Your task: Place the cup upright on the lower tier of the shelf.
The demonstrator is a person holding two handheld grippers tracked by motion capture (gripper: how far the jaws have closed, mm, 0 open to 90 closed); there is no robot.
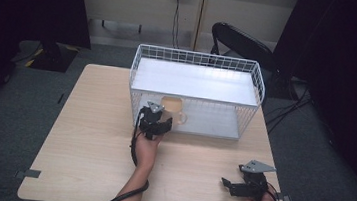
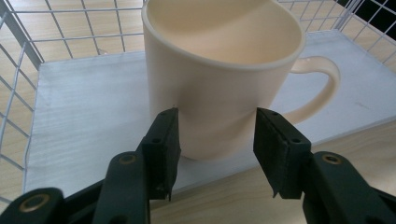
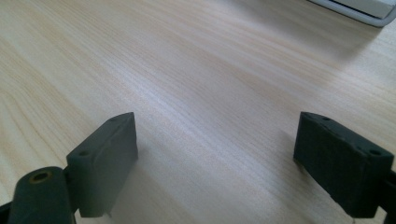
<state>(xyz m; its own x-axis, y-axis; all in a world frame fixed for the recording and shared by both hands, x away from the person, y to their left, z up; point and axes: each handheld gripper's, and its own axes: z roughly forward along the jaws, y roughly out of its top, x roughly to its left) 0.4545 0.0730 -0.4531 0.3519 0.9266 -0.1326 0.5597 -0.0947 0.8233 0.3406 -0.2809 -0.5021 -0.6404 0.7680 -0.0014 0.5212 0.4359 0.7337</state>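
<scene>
A cream mug [image 1: 171, 109] [image 2: 219, 84] stands upright on the white floor board [image 2: 88, 112] of a white wire basket [image 1: 198, 57], close to its open front edge, handle to the right. My left gripper [image 1: 160, 113] [image 2: 217, 135] is open. Its tips sit right at the mug's near wall, low down, in a gap narrower than the mug. I cannot tell whether they touch it. At the table's front right my right gripper [image 1: 226, 184] [image 3: 215, 140] hovers low over bare wood, open, with nothing between its fingers.
The basket stands at the back middle of the light wooden table [image 1: 87, 136], with a white panel across its top. A black chair [image 1: 243, 42] stands behind it. Wire walls [image 2: 28, 42] close the basket's left side and back.
</scene>
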